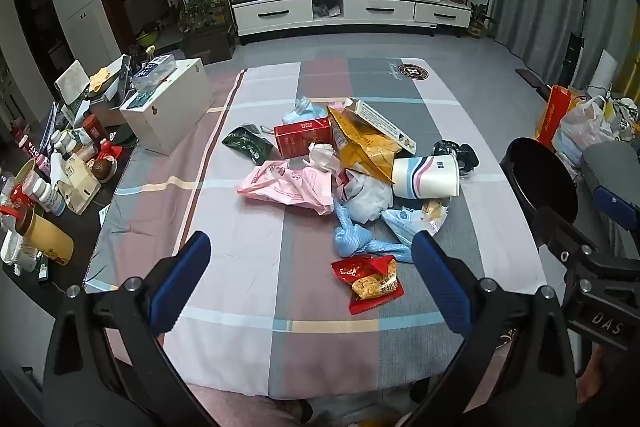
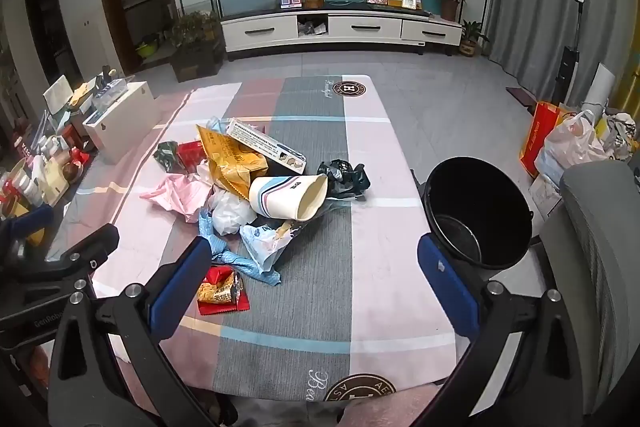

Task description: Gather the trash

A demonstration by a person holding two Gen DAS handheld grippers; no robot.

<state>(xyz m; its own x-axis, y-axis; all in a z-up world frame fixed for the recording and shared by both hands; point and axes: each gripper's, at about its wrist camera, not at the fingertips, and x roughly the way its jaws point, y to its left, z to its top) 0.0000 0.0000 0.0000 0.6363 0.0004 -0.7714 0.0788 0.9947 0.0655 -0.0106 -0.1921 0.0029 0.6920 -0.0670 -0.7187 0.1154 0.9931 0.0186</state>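
A heap of trash lies mid-table: a tipped paper cup [image 1: 426,175] [image 2: 289,195], a yellow bag [image 1: 362,143] [image 2: 232,157], a pink plastic bag [image 1: 290,187] [image 2: 180,195], a red box [image 1: 302,138], a blue wrapper [image 1: 360,239] [image 2: 236,259] and a red snack packet [image 1: 370,281] [image 2: 222,289]. My left gripper [image 1: 310,267] hangs open above the table's near side, with the red packet lying below between its fingers. My right gripper [image 2: 314,269] is open over bare cloth, right of the packet. A black bin [image 2: 478,213] [image 1: 538,183] stands off the table's right edge.
The table wears a checked cloth [image 1: 240,267] [image 2: 384,267]. A side surface on the left holds a white box [image 1: 168,109], bottles and jars [image 1: 44,187]. Shopping bags [image 2: 568,143] sit on the floor at right, beside a grey chair [image 2: 600,267]. A TV cabinet [image 2: 340,29] stands at the back.
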